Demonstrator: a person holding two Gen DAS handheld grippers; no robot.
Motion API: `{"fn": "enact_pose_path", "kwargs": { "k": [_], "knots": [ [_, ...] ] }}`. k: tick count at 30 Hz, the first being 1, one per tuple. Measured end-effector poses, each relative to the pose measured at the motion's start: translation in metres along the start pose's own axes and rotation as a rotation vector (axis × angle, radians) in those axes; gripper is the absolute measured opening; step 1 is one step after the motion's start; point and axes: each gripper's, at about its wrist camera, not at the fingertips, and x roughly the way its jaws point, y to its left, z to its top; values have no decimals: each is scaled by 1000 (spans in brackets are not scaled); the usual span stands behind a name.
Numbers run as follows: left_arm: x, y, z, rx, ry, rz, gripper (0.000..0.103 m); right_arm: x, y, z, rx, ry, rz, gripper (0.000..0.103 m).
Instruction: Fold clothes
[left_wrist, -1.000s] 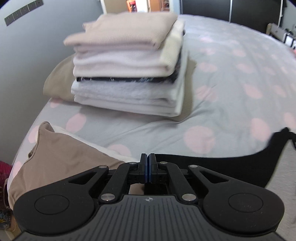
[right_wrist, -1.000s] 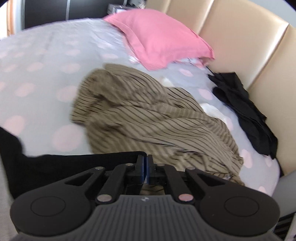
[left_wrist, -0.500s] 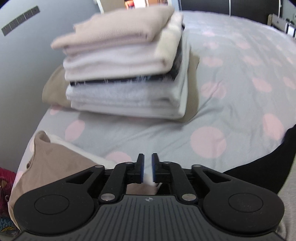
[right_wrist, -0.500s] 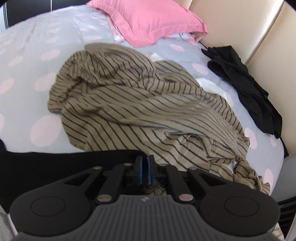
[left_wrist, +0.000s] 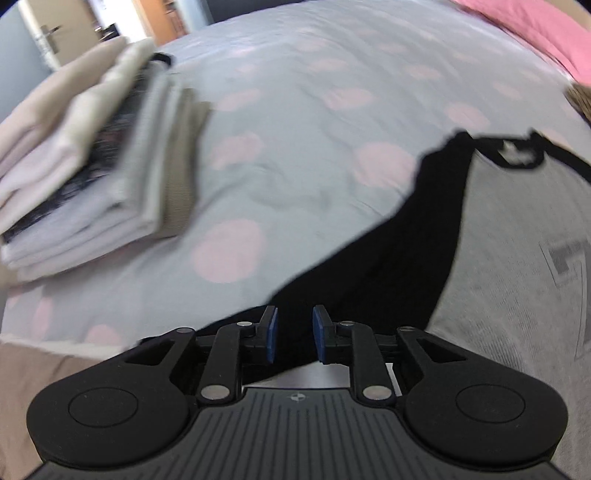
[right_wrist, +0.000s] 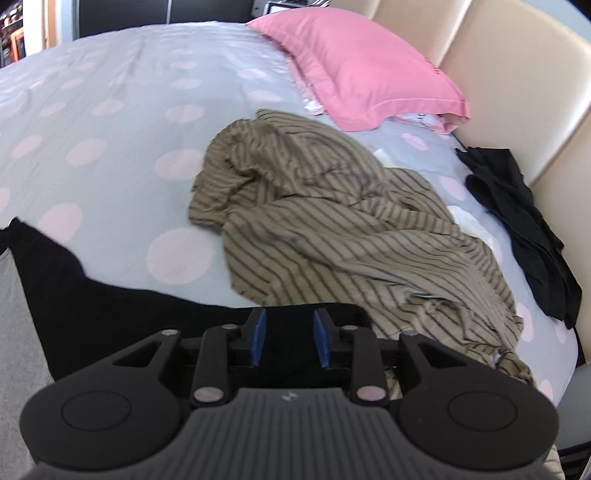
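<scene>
Both the left gripper (left_wrist: 294, 334) and right gripper (right_wrist: 287, 339) hang with jaws parted, holding nothing, over the black-and-grey garment (left_wrist: 399, 236) spread along the bed's (left_wrist: 332, 66) near edge, probably flattened for folding.

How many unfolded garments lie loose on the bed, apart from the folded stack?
3: a black garment under both grippers, a striped one mid-bed, and a crumpled black one by the headboard. Others may be hidden beneath.
</scene>
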Motion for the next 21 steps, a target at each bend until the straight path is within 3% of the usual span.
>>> {"fn": "enact_pose_path", "kwargs": {
  "k": [5,6,9,13,17,21],
  "knots": [
    [18,-34,-1,102,16,-26,25,10,6,-1,-35,22,-1,32],
    [20,-30,1,75,12,-32,25,12,7,-1,-41,27,-1,32],
    [24,-17,8,2,6,-54,0,18,11,-1,-60,42,0,32],
    [26,0,21,-57,-16,-29,0,27,15,-1,-71,59,9,32],
    [28,26,36,-179,-34,-13,0,34,20,2,-58,61,45,31],
    [23,9,33,-95,-45,-90,0,39,29,7,-63,59,79,31]
  ]
}}
